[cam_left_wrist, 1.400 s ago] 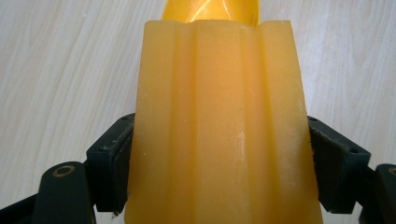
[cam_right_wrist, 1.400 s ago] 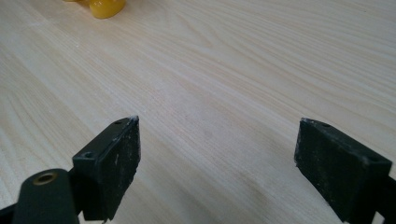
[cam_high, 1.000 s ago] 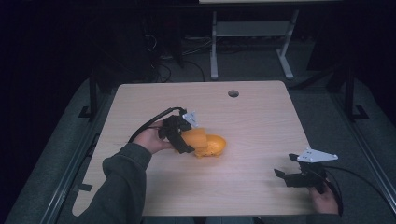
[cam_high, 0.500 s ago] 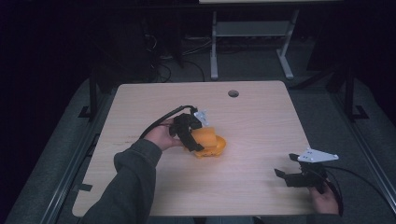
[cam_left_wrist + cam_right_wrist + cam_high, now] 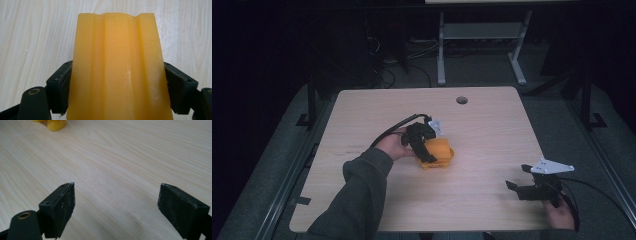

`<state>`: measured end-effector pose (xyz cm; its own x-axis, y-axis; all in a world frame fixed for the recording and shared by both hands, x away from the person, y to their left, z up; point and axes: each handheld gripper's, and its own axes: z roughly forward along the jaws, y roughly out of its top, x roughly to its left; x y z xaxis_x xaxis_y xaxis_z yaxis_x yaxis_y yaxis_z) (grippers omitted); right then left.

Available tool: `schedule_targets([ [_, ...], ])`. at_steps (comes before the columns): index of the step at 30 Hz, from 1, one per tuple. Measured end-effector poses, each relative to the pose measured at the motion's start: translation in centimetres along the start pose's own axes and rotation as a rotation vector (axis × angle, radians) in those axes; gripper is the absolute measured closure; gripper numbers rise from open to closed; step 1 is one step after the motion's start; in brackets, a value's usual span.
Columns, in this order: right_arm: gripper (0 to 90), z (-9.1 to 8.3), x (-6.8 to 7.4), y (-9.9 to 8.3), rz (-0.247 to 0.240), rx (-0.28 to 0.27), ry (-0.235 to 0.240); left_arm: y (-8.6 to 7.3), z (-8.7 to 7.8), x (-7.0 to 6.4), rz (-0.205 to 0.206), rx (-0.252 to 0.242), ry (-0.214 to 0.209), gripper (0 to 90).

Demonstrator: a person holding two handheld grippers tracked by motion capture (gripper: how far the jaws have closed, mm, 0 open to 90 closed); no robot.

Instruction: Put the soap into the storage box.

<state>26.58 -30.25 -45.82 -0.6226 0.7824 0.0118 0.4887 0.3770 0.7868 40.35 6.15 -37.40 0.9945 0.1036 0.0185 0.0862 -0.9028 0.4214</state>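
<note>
An orange ridged block (image 5: 439, 154) sits near the middle of the wooden table (image 5: 492, 125). My left gripper (image 5: 426, 149) is shut on it, one jaw pressed to each side. In the left gripper view the orange block (image 5: 117, 70) stands between both black pads (image 5: 61, 87) and hides the gap between them. My right gripper (image 5: 519, 189) rests open near the table's front right corner, a hand behind it. In the right gripper view its jaws stand wide apart (image 5: 116, 207) over bare wood, and a bit of the orange block (image 5: 56, 124) shows far off at the top left.
A round cable hole (image 5: 461, 100) lies near the table's far edge. A white desk frame (image 5: 477, 45) stands on the dark floor beyond the table. A black cable (image 5: 394, 129) trails from my left gripper.
My left hand has turned and shifted slightly right and forward with the orange block, which now stands more on end. The right gripper has stayed still.
</note>
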Motion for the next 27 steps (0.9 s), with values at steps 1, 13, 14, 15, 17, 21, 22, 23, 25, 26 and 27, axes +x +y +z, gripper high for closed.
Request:
schedule_targets([
  [1, 13.9, 0.0, 0.0, 0.0, 0.0, 0.0, 0.0, 0.2, 0.1, 0.0, 0.006, -0.002, 0.001, 20.9],
  [13, 13.9, -0.1, 0.0, 0.0, -0.003, -0.003, 0.0, 0.2, 1.1, 0.6, 0.023, 0.017, -0.013, 20.7],
  [14, 13.9, -0.1, 0.0, 0.0, -0.003, -0.003, 0.0, 0.2, 1.1, 0.6, 0.023, 0.017, -0.013, 20.7],
  [15, 13.9, -0.1, 0.0, 0.0, -0.003, -0.003, -0.001, 0.1, 1.3, 0.6, 0.025, 0.028, -0.015, 20.7],
  [17, 13.9, -0.1, 0.0, 0.0, -0.004, -0.003, 0.0, 0.1, 1.4, 0.6, 0.028, 0.038, -0.016, 20.7],
  [21, 13.9, -0.1, 0.0, 0.0, -0.002, -0.004, -0.001, 0.0, 1.7, 0.7, 0.03, 0.051, -0.018, 20.6],
  [22, 13.9, -0.1, 0.0, 0.0, -0.003, -0.003, 0.0, 0.0, 1.8, 0.7, 0.024, 0.056, -0.02, 20.6],
  [23, 13.9, -0.1, 0.0, 0.0, -0.004, -0.003, 0.0, 0.0, 1.9, 0.8, 0.024, 0.064, -0.024, 20.6],
  [25, 13.9, -0.1, 0.0, 0.0, -0.004, -0.003, 0.0, -0.1, 1.9, 0.8, 0.013, 0.062, -0.026, 20.5],
  [26, 13.9, -0.1, 0.0, 0.0, -0.004, -0.003, 0.0, -0.1, 1.9, 0.8, 0.014, 0.063, -0.024, 20.4],
  [27, 13.9, -0.1, 0.0, 0.0, -0.003, -0.003, 0.0, -0.1, 1.9, 0.7, 0.014, 0.064, -0.021, 20.4],
])
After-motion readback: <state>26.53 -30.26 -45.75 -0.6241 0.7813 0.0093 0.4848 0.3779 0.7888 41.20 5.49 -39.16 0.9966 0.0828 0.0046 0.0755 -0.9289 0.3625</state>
